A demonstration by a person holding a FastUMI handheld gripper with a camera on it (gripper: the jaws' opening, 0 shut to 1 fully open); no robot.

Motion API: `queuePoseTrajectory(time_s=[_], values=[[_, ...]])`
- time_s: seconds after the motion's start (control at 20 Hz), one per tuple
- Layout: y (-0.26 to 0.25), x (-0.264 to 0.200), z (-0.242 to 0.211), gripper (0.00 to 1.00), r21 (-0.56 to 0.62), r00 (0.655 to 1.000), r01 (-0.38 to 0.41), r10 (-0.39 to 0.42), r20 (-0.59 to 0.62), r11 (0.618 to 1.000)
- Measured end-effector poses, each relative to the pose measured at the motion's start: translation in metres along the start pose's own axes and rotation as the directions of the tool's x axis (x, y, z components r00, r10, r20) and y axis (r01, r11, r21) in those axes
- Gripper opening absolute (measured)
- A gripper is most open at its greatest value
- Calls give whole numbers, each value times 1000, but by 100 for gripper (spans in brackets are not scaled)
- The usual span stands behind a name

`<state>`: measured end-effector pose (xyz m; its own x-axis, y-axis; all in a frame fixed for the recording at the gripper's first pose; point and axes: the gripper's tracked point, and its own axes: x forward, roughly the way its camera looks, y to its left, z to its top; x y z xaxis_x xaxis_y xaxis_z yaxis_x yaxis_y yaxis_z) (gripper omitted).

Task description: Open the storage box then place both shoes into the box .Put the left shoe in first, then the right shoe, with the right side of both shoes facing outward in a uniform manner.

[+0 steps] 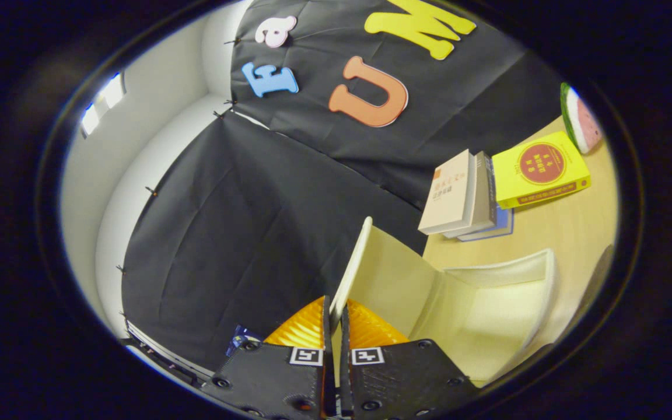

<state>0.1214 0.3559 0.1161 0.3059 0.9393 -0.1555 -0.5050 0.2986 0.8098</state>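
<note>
**Tongs pinch the box lid's edge, box standing open**

The storage box (476,315) is cream-coloured and sits on the wooden tabletop (569,224), just ahead of the tongs (335,312). Its hollow faces the camera and only bare walls and floor show inside. The near rim of the box is cut off at the view's edge, so its full outline cannot be made out.

The lid (382,274) rises from the box's left side, tilted up and seen nearly edge-on. Its thin edge runs down into the narrow slot between the two fingers of the tongs. The fingers stand almost together with the lid's edge between them, and both appear to press on it, though the contact itself is partly hidden by the fingers' ribbed inner faces.

Beyond the box, toward the booth's black cloth wall (242,233), a stack of books (464,195) lies on the tabletop; the lowest one shows only as a blue sliver. Beside that stack, farther from the box, lies a yellow book (540,169) with a red round mark on its cover. Past the yellow book a watermelon slice (582,119) is half cut off.

To the left of the box, beside the fingers, a small dark blue object (242,339) peeks out, too hidden to identify.
</note>
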Motion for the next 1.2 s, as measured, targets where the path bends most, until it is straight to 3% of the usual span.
queuePoseTrajectory(time_s=[0.25, 0.35, 0.6, 0.75, 0.9, 1.2], values=[[22, 72, -22, 8, -42, 1000, 20, -21, -7, 999], [24, 90, -26, 16, -72, 999, 42, -42, 4, 997], [24, 87, -25, 95, -136, 992, 107, -98, 76, 985], [11, 56, -20, 95, -190, 973, 212, -188, 137, 959], [-4, 13, -19, 95, -282, 940, 327, -281, 194, 902], [-58, -91, -16, 95, -285, 830, 552, -484, 277, 784]])
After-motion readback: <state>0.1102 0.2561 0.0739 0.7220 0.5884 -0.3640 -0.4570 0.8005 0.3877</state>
